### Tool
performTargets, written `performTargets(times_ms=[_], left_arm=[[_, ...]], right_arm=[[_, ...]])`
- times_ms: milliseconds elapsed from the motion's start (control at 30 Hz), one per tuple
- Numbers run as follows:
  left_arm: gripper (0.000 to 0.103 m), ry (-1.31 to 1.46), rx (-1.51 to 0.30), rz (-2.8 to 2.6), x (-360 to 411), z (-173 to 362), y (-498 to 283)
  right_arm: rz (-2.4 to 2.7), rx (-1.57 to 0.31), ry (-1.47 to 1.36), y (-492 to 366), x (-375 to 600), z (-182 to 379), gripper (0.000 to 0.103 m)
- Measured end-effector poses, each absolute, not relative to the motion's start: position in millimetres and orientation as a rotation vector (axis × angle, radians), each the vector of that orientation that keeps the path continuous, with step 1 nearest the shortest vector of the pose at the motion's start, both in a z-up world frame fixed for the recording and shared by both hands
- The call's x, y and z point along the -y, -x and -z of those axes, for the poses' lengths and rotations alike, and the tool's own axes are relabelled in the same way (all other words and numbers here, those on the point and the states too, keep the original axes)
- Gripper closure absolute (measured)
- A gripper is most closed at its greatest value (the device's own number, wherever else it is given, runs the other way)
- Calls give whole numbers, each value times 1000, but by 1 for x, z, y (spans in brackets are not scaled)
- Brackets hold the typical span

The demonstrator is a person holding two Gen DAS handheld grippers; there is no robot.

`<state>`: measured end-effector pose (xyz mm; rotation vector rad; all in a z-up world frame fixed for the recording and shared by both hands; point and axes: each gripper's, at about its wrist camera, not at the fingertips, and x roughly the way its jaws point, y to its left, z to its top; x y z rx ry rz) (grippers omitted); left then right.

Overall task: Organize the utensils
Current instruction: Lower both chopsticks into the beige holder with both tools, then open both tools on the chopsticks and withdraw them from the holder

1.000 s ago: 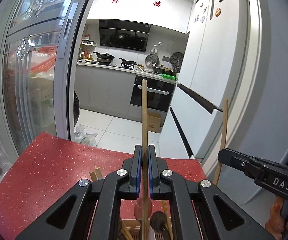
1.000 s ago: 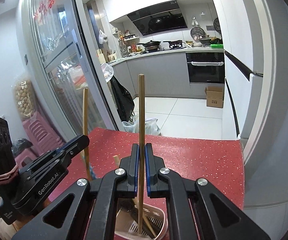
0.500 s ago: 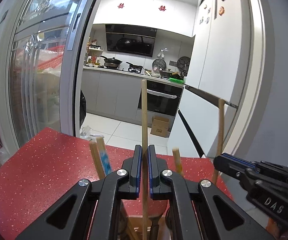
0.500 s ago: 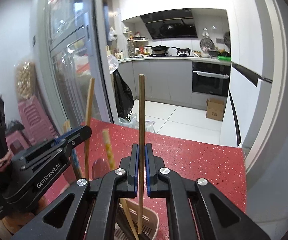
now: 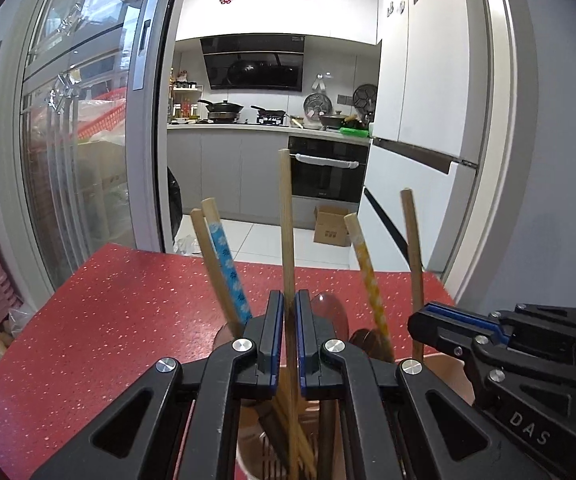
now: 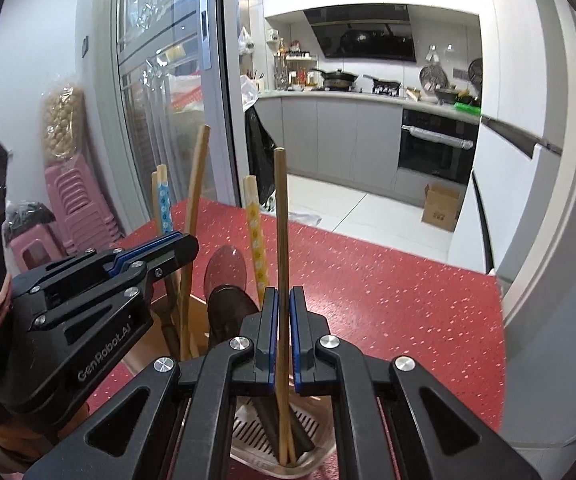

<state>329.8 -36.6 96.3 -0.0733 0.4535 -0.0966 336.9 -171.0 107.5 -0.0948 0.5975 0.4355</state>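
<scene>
My left gripper (image 5: 286,300) is shut on a plain wooden chopstick (image 5: 286,220) held upright, its lower end down among the utensils in the holder (image 5: 256,456). My right gripper (image 6: 284,300) is shut on a second upright chopstick (image 6: 280,220), whose tip stands in the beige slotted holder (image 6: 248,432). In the left wrist view the right gripper (image 5: 419,320) is close on the right. In the right wrist view the left gripper (image 6: 184,244) is close on the left. A blue-patterned handle (image 5: 224,256), a yellow-patterned handle (image 6: 256,236) and dark spoons (image 6: 228,304) stand in the holder.
The holder sits on a red speckled table (image 6: 387,300) whose far edge drops to a white tiled floor. A glass sliding door (image 5: 88,160) is at the left and a white fridge (image 5: 419,120) at the right. Pink stools (image 6: 76,208) are stacked beside the table.
Both grippers have sunk with their chopsticks toward the holder. The patterned handles and spoons have come up into view around the fingers. Both grips stay shut.
</scene>
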Motion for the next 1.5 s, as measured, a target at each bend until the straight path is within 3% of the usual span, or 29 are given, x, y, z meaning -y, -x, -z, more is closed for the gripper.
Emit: performTargets(times_ms=[333,467,733,1500], left_arm=[[69,51,-484,93,37,-95,-324],[69,49,-499,90,36,-95,-323],[69,46,-513,81,35,-97,-321],[69,17,-458,82,28,-117,-297]], right_arm=[[-449,-678,-3,-352,180,-103,94],[-441,-680,-14,-351,184,-104,73],[-434,-663,-67,-342,192,-115,66],[-395,-705,-172,-303,221,-112,62]])
